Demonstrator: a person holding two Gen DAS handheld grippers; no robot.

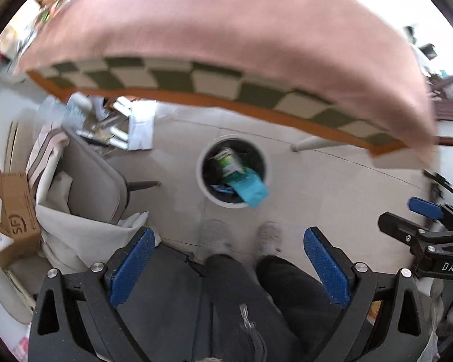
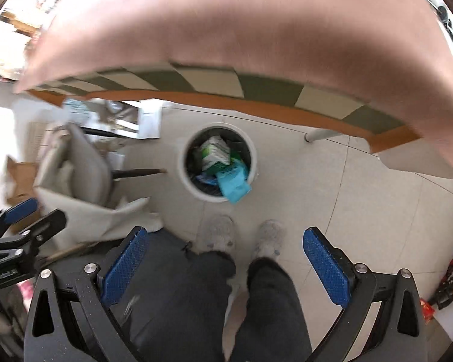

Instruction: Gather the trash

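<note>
Your left gripper (image 1: pixel 229 259) and right gripper (image 2: pixel 226 256) gape, textured blue pads holding nothing; the round white bin (image 2: pixel 186 163) on smooth tiles holds crumpled wrappers (image 2: pixel 216 150), a turquoise packet (image 2: pixel 234 185) overhanging its rim.

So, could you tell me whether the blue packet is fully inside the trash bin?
Not fully. The blue packet sticks out over the rim of the white trash bin, on top of a green-and-white package.
</note>
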